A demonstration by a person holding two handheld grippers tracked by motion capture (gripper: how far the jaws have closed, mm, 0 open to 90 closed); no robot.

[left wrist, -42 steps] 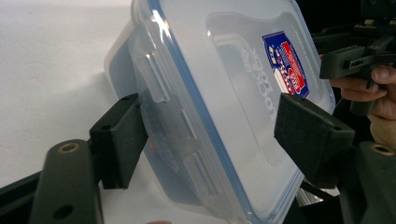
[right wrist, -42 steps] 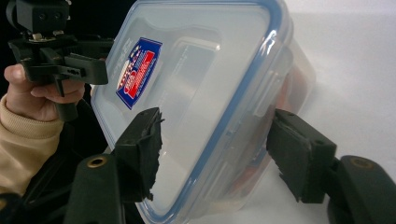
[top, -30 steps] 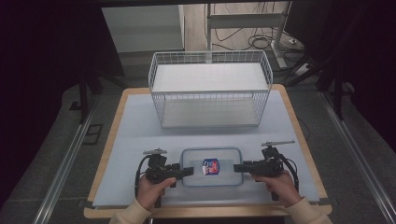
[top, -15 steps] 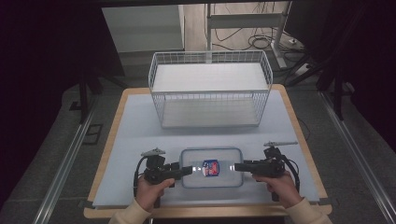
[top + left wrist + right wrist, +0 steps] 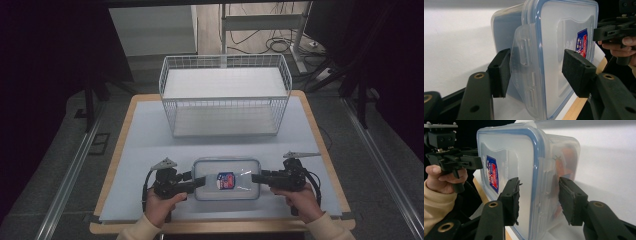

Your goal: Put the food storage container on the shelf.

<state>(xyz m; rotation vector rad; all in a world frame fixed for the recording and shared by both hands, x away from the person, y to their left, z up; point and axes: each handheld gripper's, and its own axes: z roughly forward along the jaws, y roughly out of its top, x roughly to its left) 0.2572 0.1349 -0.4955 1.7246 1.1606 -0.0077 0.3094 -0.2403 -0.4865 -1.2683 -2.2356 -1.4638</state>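
Observation:
A clear plastic container point(image 5: 227, 179) with a blue-rimmed lid and a red-and-blue label lies flat near the table's front edge. My left gripper point(image 5: 200, 181) is at its left end. In the left gripper view the jaws point(image 5: 536, 70) have just been closing and are shut across the container point(image 5: 564, 37), one pad against the side latch point(image 5: 524, 52). My right gripper point(image 5: 256, 178) is at the right end. In the right gripper view its jaws point(image 5: 540, 197) have been closing and straddle the container point(image 5: 511, 152), with a small gap on the lid side.
A white wire basket point(image 5: 225, 59) stands at the back of the pale table point(image 5: 150, 135). The table's wooden edge runs just in front of the hands. Dark floor and metal rails flank the table.
The left jaws have narrowed onto the container's left end. The right hand and the container stay where they were.

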